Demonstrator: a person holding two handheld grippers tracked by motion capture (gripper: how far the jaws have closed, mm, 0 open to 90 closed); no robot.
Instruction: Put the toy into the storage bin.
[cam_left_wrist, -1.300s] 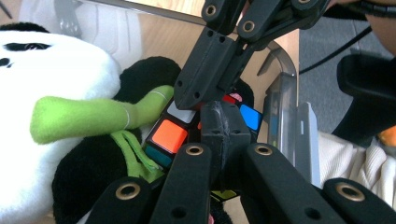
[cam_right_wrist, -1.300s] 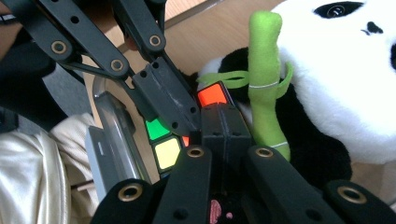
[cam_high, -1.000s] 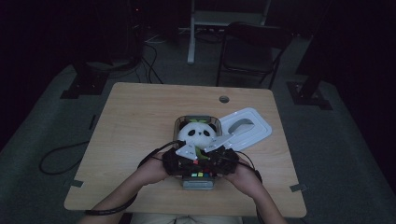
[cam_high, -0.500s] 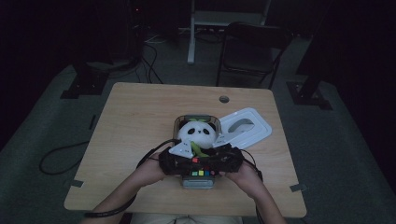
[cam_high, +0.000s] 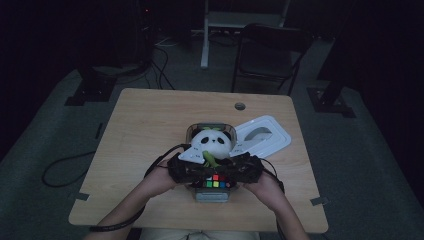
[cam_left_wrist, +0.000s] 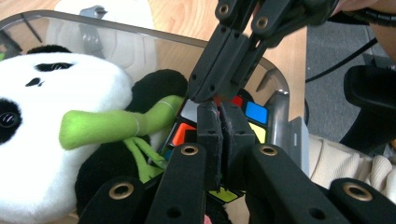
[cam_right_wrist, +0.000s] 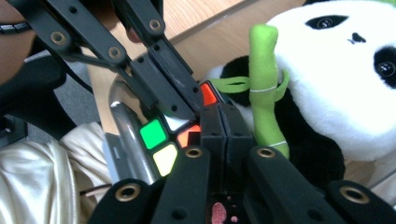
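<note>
A: From above, both tools are meeting low centre over the clear bin (cam_high: 196, 131) on the worktop (cam_high: 145, 125), pushing the puzzle cube (cam_high: 216, 181) in beside the panda (cam_high: 214, 142).

B: Left tool (cam_left_wrist: 219, 116) is pressed together, empty; right tool (cam_right_wrist: 225, 116) likewise. Next, probably fetching the lid (cam_high: 265, 135).

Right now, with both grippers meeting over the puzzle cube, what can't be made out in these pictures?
- Puzzle cube: in the high view the grippers cover most of it; both gripper views show a few stickers past the shut fingers.
- Whether any fingertip touches the cube: hidden behind the fingers.
- Panda toy: its lower body is cut off by the frame edge in the left gripper view.
- Box contents beneath the toy: hidden.
</note>
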